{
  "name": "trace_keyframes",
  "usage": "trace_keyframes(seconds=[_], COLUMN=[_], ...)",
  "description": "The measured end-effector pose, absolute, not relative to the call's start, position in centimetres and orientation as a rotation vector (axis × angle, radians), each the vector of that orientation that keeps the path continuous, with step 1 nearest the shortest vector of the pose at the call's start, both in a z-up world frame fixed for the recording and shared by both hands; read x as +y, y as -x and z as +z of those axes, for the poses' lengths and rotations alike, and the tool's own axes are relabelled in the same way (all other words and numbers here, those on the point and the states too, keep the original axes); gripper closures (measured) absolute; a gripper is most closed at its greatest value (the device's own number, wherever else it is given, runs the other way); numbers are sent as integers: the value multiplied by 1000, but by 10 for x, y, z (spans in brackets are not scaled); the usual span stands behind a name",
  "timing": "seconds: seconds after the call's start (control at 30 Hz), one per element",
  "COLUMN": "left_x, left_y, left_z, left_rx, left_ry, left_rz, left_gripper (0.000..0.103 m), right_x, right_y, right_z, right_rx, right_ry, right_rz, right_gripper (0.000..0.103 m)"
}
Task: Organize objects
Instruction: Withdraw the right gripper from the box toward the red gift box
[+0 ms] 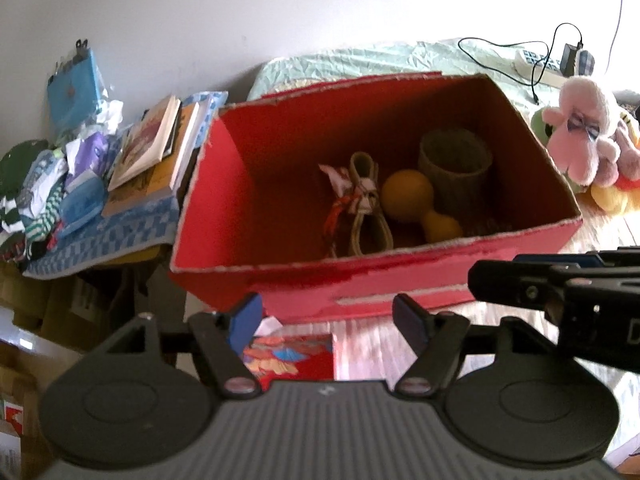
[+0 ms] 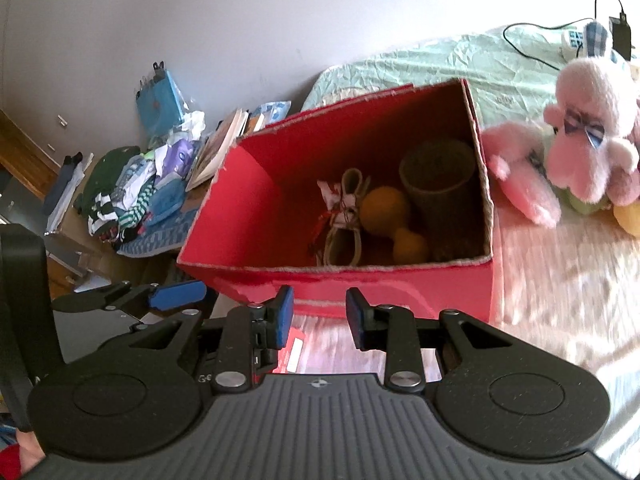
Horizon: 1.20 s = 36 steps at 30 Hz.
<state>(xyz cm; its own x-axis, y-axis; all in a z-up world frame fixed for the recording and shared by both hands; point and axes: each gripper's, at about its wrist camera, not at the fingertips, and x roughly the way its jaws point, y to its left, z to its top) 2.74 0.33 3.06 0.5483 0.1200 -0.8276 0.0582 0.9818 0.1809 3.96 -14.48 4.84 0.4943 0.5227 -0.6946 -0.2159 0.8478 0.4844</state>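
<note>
Red box (image 1: 280,184) open on bed (image 2: 560,300), at 12 o'clock from both grippers. Inside: yellow toy (image 1: 416,204), rope knot (image 1: 360,204), woven cup (image 1: 456,160). Pink plush (image 2: 588,136) at 2 o'clock. Left gripper (image 1: 328,320) spread, empty. Right gripper (image 2: 320,320) parted narrowly, empty. No readable writing; books (image 1: 156,148) too blurred.

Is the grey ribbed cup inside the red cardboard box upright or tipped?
Upright: the grey ribbed cup stands in the red cardboard box's corner, its open mouth facing up.
</note>
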Motion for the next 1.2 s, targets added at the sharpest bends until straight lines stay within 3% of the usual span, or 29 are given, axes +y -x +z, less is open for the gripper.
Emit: trace_keyframes(seconds=[1.2], left_x=[-23], left_y=[5], left_z=[-18], left_rx=[1132], left_ry=[-201], left_rz=[59], left_gripper=[19], right_x=[-156], right_y=[-13], right_z=[3], right_rx=[1097], right_ry=[-363], right_rz=[496], right_gripper=[72])
